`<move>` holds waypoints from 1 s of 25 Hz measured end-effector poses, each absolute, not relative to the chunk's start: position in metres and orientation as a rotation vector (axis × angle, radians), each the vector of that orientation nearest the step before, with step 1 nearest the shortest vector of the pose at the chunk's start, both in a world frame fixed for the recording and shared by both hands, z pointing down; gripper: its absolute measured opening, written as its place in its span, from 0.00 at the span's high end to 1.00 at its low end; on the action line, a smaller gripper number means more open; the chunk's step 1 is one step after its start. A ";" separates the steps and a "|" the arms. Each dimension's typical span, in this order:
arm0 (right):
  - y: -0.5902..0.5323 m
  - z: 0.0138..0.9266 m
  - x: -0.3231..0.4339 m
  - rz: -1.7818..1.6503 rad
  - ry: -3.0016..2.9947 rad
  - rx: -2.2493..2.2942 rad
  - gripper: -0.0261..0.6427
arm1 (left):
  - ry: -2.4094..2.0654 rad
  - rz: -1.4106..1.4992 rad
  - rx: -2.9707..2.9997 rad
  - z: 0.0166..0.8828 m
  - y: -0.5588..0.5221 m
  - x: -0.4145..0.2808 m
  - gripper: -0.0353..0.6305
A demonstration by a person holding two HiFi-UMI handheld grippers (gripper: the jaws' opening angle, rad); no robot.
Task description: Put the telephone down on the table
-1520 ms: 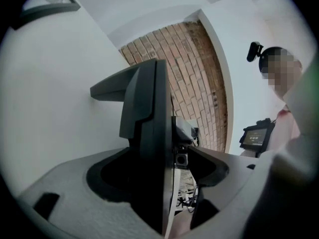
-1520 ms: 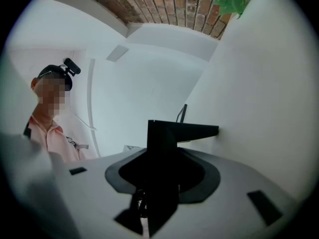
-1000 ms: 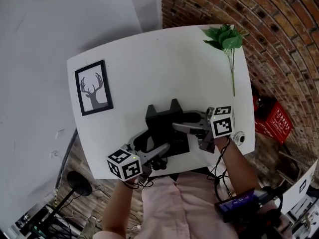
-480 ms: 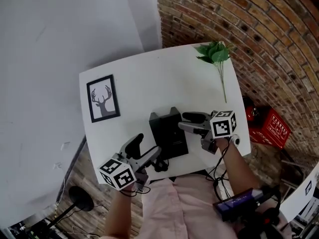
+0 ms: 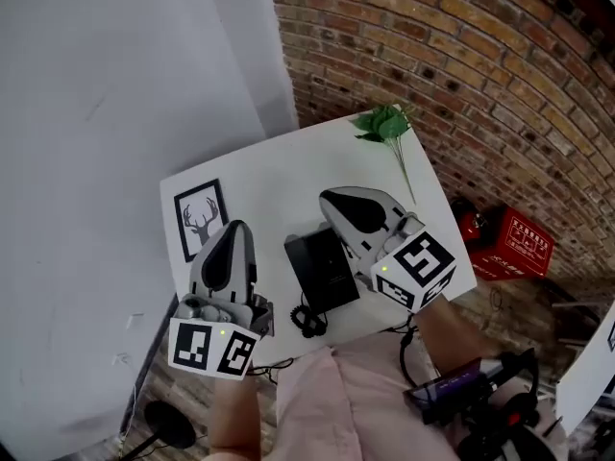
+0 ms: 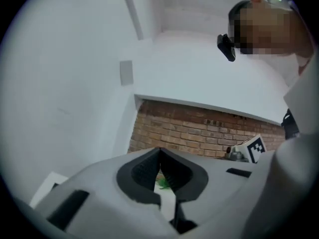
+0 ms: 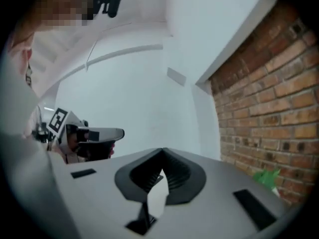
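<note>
The black telephone lies on the white table near its front edge, its coiled cord trailing toward me. Both grippers are lifted well above it and point level at the wall. My left gripper hovers left of the phone, its jaws closing until the tips meet, with nothing between them. Over the phone's right side my right gripper is also closing, tips together and empty. The right gripper view catches the left gripper off to its left.
A framed deer picture lies at the table's left. A green leafy sprig rests at the far right corner by the brick wall. A red crate stands on the floor to the right.
Both grippers rose from beside the telephone, rolled and went from open to shut. The telephone stays on the table. The head camera also lifted, showing more wall.
</note>
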State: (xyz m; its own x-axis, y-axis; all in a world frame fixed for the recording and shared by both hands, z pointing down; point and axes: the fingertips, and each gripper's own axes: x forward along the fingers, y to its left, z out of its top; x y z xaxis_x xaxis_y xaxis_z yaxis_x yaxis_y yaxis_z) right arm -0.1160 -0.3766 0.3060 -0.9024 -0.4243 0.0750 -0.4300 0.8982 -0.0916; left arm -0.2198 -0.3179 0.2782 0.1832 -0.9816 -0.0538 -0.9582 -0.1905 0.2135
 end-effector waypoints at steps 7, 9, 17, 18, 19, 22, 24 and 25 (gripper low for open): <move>-0.366 0.267 -0.102 -0.106 -3.016 0.938 0.95 | -2.239 -0.078 2.294 0.252 -0.317 -0.221 0.95; -0.366 0.264 -0.098 -0.154 -2.996 0.973 0.95 | -2.266 -0.057 2.295 0.251 -0.316 -0.221 0.95; -0.356 0.266 -0.098 -0.188 -2.961 0.989 0.96 | -2.258 -0.017 2.317 0.258 -0.312 -0.211 0.95; -0.354 0.266 -0.098 -0.194 -2.963 0.988 0.96 | -2.254 -0.011 2.321 0.259 -0.311 -0.210 0.95; -0.353 0.265 -0.098 -0.192 -2.967 0.991 0.96 | -2.252 -0.003 2.325 0.261 -0.310 -0.208 0.95; -0.353 0.263 -0.097 -0.177 -2.977 1.000 0.96 | -2.241 0.006 2.330 0.264 -0.309 -0.205 0.95; -0.353 0.264 -0.097 -0.163 -2.978 1.000 0.96 | -2.237 0.011 2.331 0.265 -0.309 -0.204 0.95; -0.353 0.264 -0.096 -0.157 -2.978 1.000 0.96 | -2.236 0.014 2.333 0.265 -0.309 -0.203 0.95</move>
